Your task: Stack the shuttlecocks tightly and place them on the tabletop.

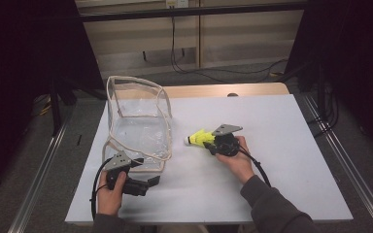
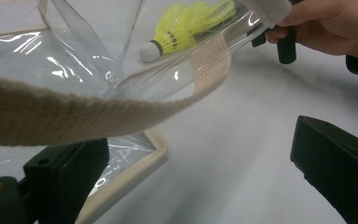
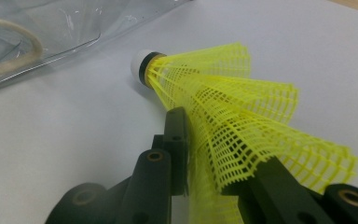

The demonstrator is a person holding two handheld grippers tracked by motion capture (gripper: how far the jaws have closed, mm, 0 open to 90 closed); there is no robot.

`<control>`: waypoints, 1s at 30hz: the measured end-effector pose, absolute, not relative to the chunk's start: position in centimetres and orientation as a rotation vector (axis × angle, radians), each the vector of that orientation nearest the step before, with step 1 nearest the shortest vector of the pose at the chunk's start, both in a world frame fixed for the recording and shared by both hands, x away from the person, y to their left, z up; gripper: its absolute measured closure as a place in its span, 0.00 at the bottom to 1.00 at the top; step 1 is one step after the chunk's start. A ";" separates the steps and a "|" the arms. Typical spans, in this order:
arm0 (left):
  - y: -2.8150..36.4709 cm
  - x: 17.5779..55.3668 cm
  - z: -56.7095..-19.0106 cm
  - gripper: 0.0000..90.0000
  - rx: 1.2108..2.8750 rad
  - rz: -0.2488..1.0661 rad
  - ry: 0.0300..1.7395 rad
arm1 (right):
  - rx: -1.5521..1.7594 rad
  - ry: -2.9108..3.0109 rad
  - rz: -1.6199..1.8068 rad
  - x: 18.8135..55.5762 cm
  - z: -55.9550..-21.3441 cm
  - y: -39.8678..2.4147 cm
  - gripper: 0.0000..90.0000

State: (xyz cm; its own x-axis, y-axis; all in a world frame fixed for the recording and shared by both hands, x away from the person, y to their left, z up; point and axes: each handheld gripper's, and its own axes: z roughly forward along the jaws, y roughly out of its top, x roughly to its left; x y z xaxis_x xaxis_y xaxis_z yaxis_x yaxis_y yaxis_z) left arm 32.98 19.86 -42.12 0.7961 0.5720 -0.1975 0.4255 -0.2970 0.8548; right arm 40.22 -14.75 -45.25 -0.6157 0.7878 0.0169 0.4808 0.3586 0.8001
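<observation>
A yellow mesh shuttlecock (image 1: 199, 138) with a white cork tip points left toward a clear plastic bag (image 1: 136, 126) edged in beige webbing. My right gripper (image 1: 212, 141) is shut on its skirt. In the right gripper view the skirt (image 3: 233, 102) is squashed between the two black jaws of the right gripper (image 3: 219, 140), cork end away from me. My left gripper (image 1: 150, 182) sits at the bag's near corner. Its jaws stand wide apart (image 2: 200, 158), the beige strap (image 2: 74, 112) hanging just in front, and the shuttlecock (image 2: 182, 25) shows through the plastic beyond.
The white table top (image 1: 281, 160) stretches right of my hands, with a wooden strip (image 1: 223, 91) along its far edge. Metal rails (image 1: 342, 160) run down both sides. The bag stands upright with its mouth open, and its flat base (image 3: 51, 28) lies just left of the shuttlecock.
</observation>
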 end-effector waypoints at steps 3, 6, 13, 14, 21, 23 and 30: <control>19.9 33.0 -42.1 0.05 1.938 0.175 0.751 | 1.107 2.265 1.140 40.2 -45.2 -14.7 0.88; 19.9 33.0 -42.1 0.05 1.939 0.176 0.750 | 1.111 2.267 1.141 40.2 -45.1 -14.7 0.88; 19.9 32.9 -42.1 0.05 1.938 0.176 0.749 | 1.110 2.276 1.152 40.2 -44.9 -14.9 0.89; 19.9 32.9 -42.1 0.05 1.936 0.175 0.751 | 1.113 2.279 1.152 40.2 -44.9 -15.0 0.89; 20.0 32.9 -42.1 0.05 1.936 0.178 0.746 | 1.115 2.285 1.179 39.8 -44.2 -15.4 0.89; 20.0 32.9 -42.0 0.05 1.935 0.178 0.747 | 1.105 2.285 1.187 39.7 -43.9 -15.5 0.89; 20.0 32.9 -42.0 0.05 1.929 0.176 0.744 | 1.123 2.281 1.205 39.6 -43.2 -16.3 0.89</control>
